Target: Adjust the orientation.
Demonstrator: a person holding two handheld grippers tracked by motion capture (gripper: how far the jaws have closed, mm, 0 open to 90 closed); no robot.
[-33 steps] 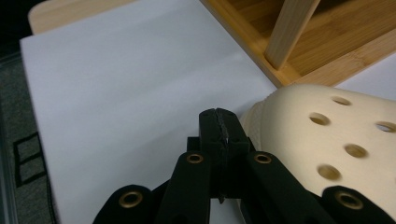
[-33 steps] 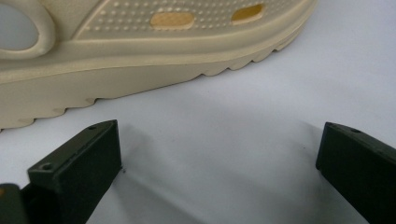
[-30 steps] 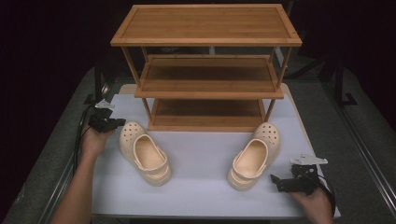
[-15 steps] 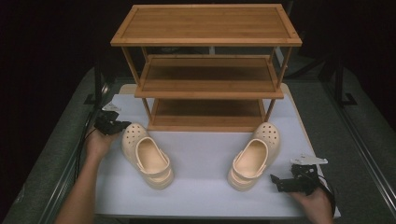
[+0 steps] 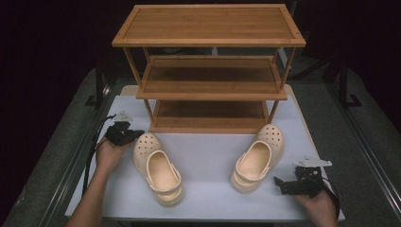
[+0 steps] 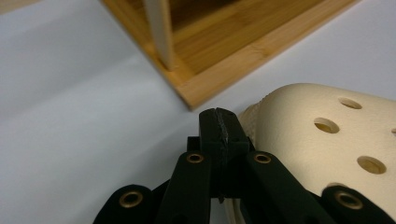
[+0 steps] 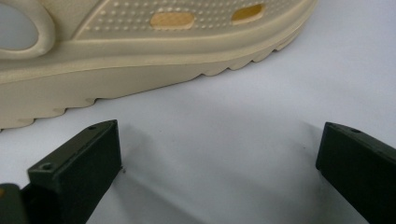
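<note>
Two cream perforated clogs lie on the white table [image 5: 208,151] before a three-tier wooden shoe rack [image 5: 208,71]. The left clog [image 5: 157,168] points its toe up-left; the right clog [image 5: 257,158] points up-right. My left gripper [image 5: 135,135] sits just left of the left clog's toe, jaws pressed together with nothing between them; in the left gripper view the gripper [image 6: 219,128] lies beside the holed toe [image 6: 336,140] and near the rack's corner [image 6: 196,88]. My right gripper [image 5: 279,182] rests low on the table right of the right clog's heel, jaws wide apart, facing the clog's sole [image 7: 140,70].
The rack's bottom shelf [image 5: 210,118] stands directly behind both clogs. Black cables trail from each gripper toward the table's front edge. Dark floor and metal stands surround the table. Bare table surface lies between the two clogs.
My left gripper has shifted right and slightly forward, closing on the left clog's toe. The right gripper and both clogs have stayed in place.
</note>
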